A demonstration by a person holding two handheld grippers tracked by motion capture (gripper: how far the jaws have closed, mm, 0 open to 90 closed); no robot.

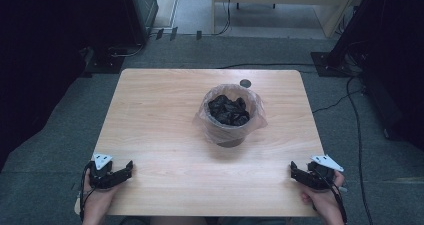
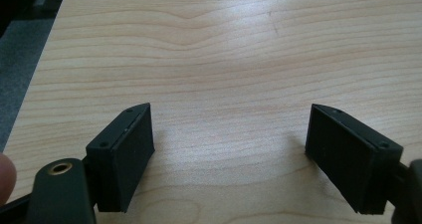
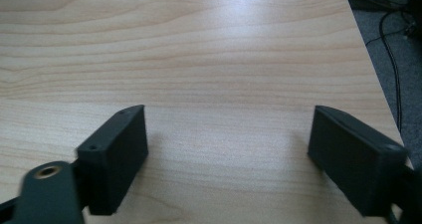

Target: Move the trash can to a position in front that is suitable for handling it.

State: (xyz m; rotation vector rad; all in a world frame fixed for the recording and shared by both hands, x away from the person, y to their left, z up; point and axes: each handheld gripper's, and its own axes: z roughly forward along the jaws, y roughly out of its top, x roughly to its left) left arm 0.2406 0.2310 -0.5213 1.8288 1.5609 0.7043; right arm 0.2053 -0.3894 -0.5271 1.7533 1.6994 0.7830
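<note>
A small round bin (image 1: 230, 116) lined with a clear plastic bag stands near the middle of the wooden table (image 1: 160, 110), a little toward the far side. Crumpled black material (image 1: 228, 109) fills it. My left gripper (image 1: 126, 171) rests at the table's near left corner, held by a hand, its jaws open with nothing between them. In the left gripper view, the left gripper (image 2: 229, 149) has only bare wood between its jaws. My right gripper (image 1: 294, 171) rests at the near right corner, open and empty. In its own view, the right gripper (image 3: 226, 152) frames bare tabletop.
A small dark round grommet (image 1: 245, 83) sits in the table near its far edge. Grey carpet surrounds the table, with cables (image 1: 357, 130) trailing on the floor at the right and dark equipment at both sides.
</note>
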